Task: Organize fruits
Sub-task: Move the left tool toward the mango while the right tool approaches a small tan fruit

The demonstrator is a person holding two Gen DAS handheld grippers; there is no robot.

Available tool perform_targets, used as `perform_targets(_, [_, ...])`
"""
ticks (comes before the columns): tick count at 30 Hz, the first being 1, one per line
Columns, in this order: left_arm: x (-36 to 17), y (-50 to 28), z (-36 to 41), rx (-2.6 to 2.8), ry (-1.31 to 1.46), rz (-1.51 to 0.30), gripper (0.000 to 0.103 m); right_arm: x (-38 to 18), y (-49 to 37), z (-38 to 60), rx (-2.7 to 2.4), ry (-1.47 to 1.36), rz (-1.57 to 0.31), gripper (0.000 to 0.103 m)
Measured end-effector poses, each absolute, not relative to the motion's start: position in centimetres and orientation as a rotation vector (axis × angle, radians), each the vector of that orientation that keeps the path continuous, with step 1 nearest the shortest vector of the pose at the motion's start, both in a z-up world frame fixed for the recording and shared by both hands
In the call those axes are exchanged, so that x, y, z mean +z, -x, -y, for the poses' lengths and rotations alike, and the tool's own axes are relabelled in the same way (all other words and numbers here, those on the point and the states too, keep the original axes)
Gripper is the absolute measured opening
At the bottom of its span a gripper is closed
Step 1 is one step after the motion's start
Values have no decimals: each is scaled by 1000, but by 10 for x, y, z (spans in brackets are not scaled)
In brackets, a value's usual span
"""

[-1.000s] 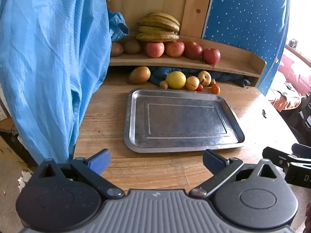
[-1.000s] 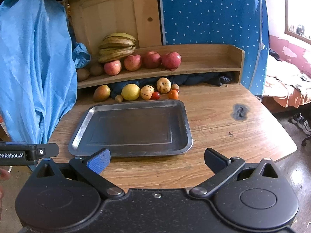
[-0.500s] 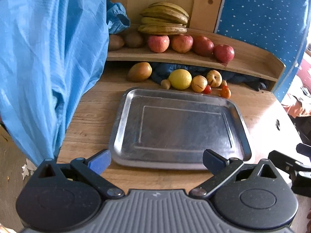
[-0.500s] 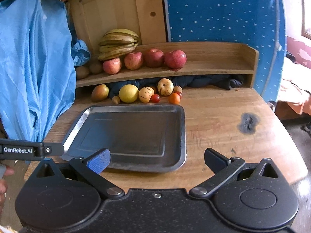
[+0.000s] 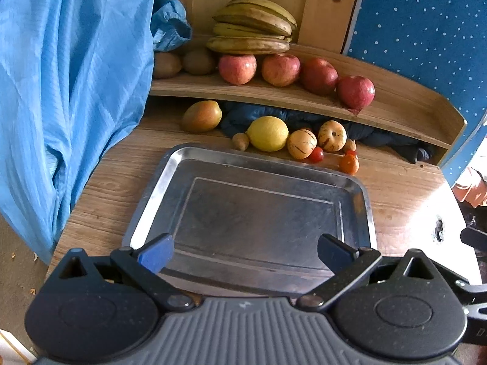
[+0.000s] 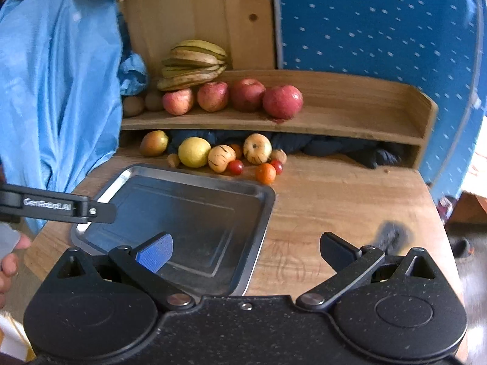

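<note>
An empty steel tray [image 5: 252, 206] [image 6: 194, 210] lies on the wooden table. Behind it, against the shelf's foot, sit a mango [image 5: 201, 116], a yellow lemon [image 5: 268, 133] [image 6: 194, 152], two striped pale fruits [image 5: 331, 136] [image 6: 257, 148], small red tomatoes [image 6: 235, 167] and an orange one [image 6: 265, 172]. On the shelf stand several red apples [image 5: 237, 68] [image 6: 282, 102], brown kiwis [image 5: 194, 60] and a bunch of bananas [image 5: 252, 27] [image 6: 194, 62]. My left gripper [image 5: 245, 251] hovers open over the tray's near edge. My right gripper [image 6: 246, 251] is open above the tray's right rim.
A blue cloth [image 5: 67, 85] hangs down at the table's left side. A dark blue cloth [image 6: 334, 146] is stuffed under the wooden shelf [image 5: 395, 106]. A blue dotted panel [image 6: 380, 24] stands at the back right. A burn mark [image 6: 389, 237] marks the tabletop.
Both grippers have moved forward toward the tray and fruit, still open. The tray now reaches under their fingertips.
</note>
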State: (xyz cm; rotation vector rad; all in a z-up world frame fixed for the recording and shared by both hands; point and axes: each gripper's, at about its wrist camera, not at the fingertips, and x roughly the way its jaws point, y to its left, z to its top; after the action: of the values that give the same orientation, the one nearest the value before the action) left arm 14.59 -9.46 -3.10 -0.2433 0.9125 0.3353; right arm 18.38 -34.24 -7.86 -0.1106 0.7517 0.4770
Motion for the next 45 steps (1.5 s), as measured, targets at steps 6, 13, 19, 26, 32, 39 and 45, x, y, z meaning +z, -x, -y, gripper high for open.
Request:
perform_targets(6, [-25, -151, 87, 403, 232, -925, 103, -81, -197, 331, 567, 140, -747, 103])
perform_targets(13, [-22, -161, 54, 459, 214, -947, 103, -87, -212, 307, 604, 105, -768, 103])
perform_targets(19, [-23, -184, 7, 441, 207, -968, 103, -86, -233, 280, 573, 72, -771, 103])
perform_targets(26, [-25, -221, -27, 342, 150, -966, 103, -91, -244, 251, 543, 34, -782, 103])
perform_targets(32, [-34, -251, -42, 279, 98, -970, 103, -100, -255, 222, 522, 10, -801, 102])
perform_targets(39, [-55, -285, -60, 200, 77, -973, 103, -109, -271, 191, 501, 62, -837, 102])
perform_targets(45, [-74, -307, -68, 190, 61, -979, 103, -114, -289, 180, 462, 42, -875, 102])
